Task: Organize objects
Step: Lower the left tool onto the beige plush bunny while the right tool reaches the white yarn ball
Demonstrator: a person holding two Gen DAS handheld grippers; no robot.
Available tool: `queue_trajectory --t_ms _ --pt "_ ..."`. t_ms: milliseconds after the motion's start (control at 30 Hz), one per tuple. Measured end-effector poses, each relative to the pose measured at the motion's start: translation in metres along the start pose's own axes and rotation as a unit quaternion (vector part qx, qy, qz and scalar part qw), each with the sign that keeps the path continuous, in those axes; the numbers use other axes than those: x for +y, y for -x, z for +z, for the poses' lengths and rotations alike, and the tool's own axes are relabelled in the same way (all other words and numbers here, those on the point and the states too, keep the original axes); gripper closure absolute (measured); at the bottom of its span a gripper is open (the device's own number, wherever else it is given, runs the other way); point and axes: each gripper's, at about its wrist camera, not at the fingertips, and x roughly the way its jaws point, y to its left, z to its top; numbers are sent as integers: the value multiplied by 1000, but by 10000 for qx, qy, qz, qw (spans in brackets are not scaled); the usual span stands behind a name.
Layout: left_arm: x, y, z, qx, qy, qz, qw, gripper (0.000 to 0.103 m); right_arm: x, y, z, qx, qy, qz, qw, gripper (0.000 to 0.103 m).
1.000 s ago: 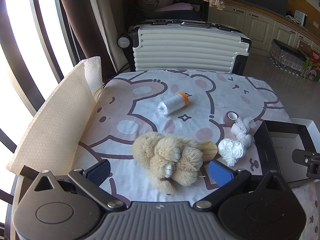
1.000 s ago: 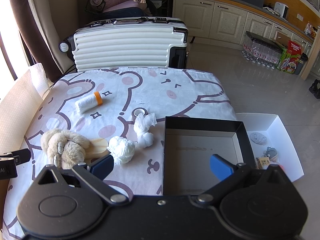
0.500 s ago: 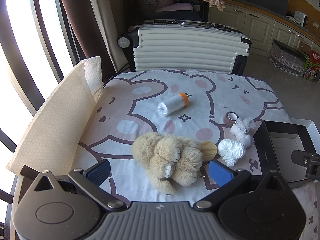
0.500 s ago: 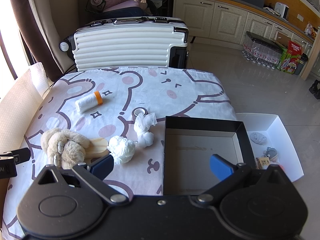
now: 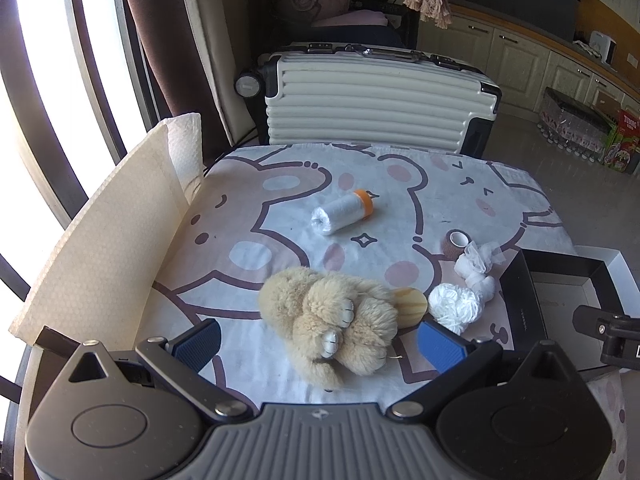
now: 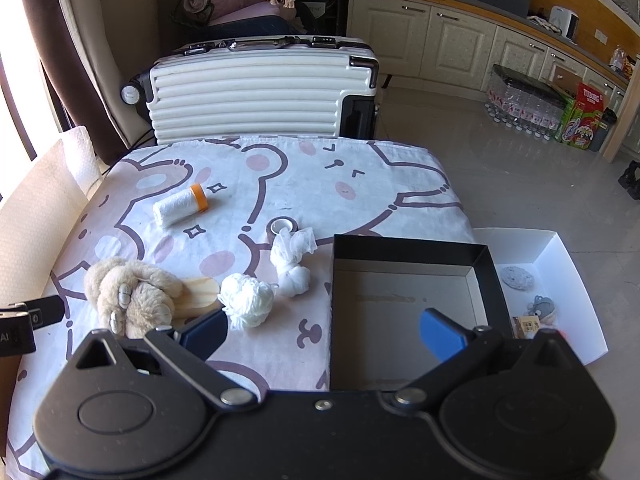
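A tan plush toy [image 5: 332, 316] lies on the bear-print cloth, partly over a wooden piece [image 5: 412, 302]. My left gripper [image 5: 320, 344] stands open just in front of the plush, its blue pads on either side of it, not touching. Right of that sit a white yarn ball [image 6: 248, 300], a knotted white mesh bundle [image 6: 294, 258], a brown tape roll [image 6: 283, 226] and, farther back, a white spool with an orange end [image 6: 180, 206]. My right gripper [image 6: 324, 330] is open over the near edge of an empty black box [image 6: 412, 254].
A white ribbed suitcase [image 6: 260, 92] stands behind the table. A white honeycomb paper sheet [image 5: 100, 240] rises along the left edge. A white tray [image 6: 560, 248] with small items lies right of the black box, over the floor.
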Motion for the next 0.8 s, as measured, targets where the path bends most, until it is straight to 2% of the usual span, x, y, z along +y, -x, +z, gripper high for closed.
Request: queue_trajectory --t_ms 200,333,467,800 --pt "-1 7 12 -235 -15 -21 9997 0 3 9 11 -218 -54 111 9997 0" --pt "6 9 24 -342 245 -212 9989 0 9 16 25 -444 42 150 9989 0" --pt "12 5 39 -442 390 -182 9981 0 14 20 42 -700 137 213 9972 0" --pt "24 -12 80 -505 799 -116 9955 0 34 1 94 -884 -71 609 9942 0"
